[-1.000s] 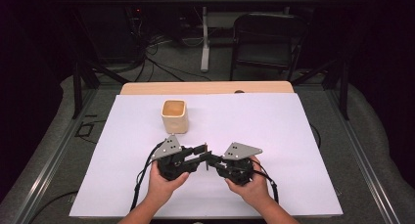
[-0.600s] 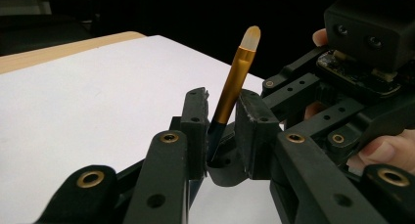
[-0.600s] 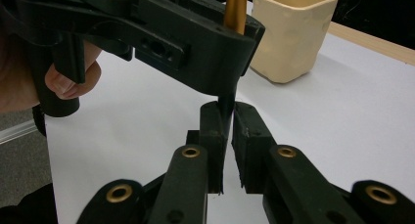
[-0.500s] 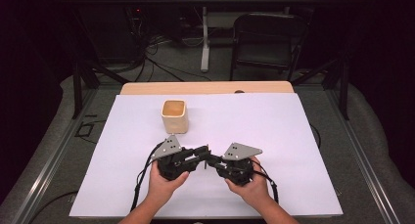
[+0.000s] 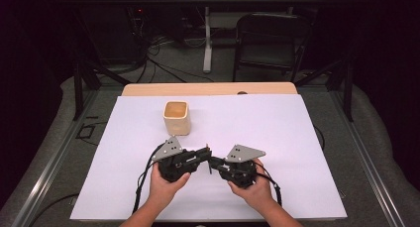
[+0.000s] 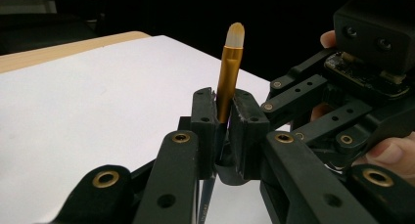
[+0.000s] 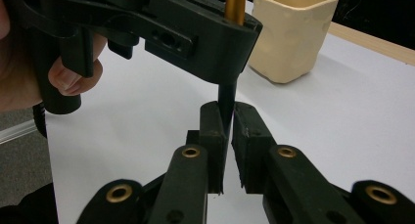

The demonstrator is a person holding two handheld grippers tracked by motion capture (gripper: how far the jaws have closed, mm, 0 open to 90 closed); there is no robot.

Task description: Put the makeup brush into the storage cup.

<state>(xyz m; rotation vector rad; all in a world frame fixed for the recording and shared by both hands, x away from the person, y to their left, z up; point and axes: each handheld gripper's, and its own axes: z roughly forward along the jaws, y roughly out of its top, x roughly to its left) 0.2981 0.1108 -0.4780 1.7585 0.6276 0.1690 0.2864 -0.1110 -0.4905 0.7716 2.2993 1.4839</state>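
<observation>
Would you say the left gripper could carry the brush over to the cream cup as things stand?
Probably not yet: the left gripper has just closed on the brush, but the right gripper grips its dark handle too. The way to the cup looks free.

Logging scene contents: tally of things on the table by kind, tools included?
Makeup brush, gold ferrule, upright, held by both tools: 1
Cream square cup: 1
Handheld tools, left tool and right tool, both shut on the brush: 2
White table cover: 1
Total: 5
</observation>
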